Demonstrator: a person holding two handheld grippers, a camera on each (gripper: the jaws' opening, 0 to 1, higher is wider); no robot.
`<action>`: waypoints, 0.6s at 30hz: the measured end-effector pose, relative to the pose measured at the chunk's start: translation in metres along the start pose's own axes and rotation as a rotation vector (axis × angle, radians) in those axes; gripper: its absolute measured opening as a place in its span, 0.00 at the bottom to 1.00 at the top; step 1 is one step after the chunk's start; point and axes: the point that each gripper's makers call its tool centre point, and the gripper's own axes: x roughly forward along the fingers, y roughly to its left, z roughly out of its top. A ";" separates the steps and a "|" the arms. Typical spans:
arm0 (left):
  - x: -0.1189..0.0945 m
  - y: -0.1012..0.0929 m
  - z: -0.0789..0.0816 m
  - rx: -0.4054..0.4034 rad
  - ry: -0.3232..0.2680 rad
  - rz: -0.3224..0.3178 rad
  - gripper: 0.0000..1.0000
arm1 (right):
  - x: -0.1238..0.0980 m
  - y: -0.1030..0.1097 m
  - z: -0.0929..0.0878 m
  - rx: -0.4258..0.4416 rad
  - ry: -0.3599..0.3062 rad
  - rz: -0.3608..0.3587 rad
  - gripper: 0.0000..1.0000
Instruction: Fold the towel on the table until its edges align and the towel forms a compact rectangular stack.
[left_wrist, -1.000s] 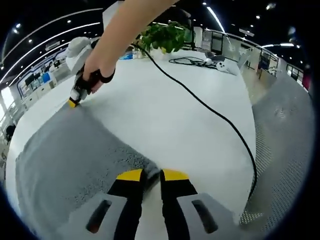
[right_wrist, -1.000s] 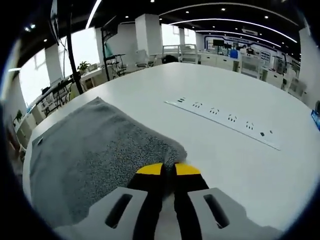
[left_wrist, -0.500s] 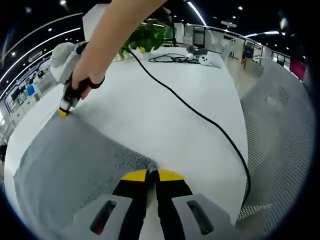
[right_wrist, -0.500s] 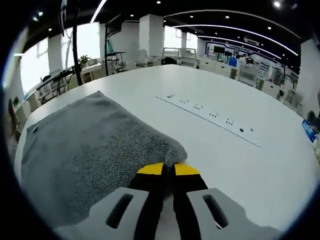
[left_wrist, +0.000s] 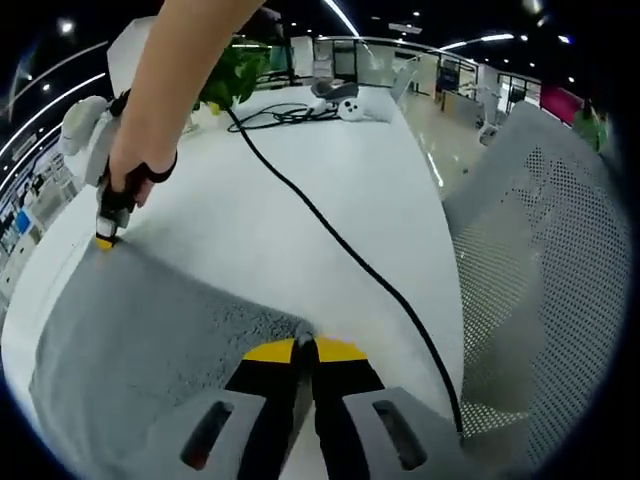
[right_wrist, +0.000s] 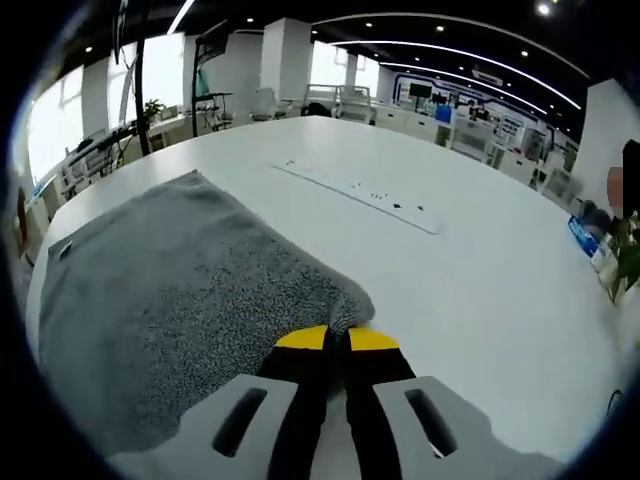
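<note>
1 grey towel lies flat on the white table; its near edge is cut off. 2 grippers: left gripper & right gripper each pinch 1 towel corner. 1 black cable crosses the table.

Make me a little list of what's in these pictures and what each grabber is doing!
towel: grey towel, lying spread out on the white table
left gripper: left gripper, jaws shut on one towel corner
right gripper: right gripper, jaws shut on another towel corner
hand: a person's hand holds the right gripper at the towel's far corner in the left gripper view
cable: black cable running across the table
plant: green plant at the table's far end
strip: white power strip beyond the towel
</note>
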 end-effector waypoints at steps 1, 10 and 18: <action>0.005 -0.004 0.004 0.001 -0.004 -0.008 0.05 | -0.001 -0.003 -0.002 0.005 0.001 -0.002 0.03; 0.032 -0.025 0.040 0.043 -0.032 -0.065 0.05 | -0.023 -0.044 -0.028 0.161 -0.028 -0.031 0.03; 0.044 -0.031 0.055 0.056 -0.051 -0.070 0.05 | -0.022 -0.046 -0.028 0.163 -0.058 -0.013 0.03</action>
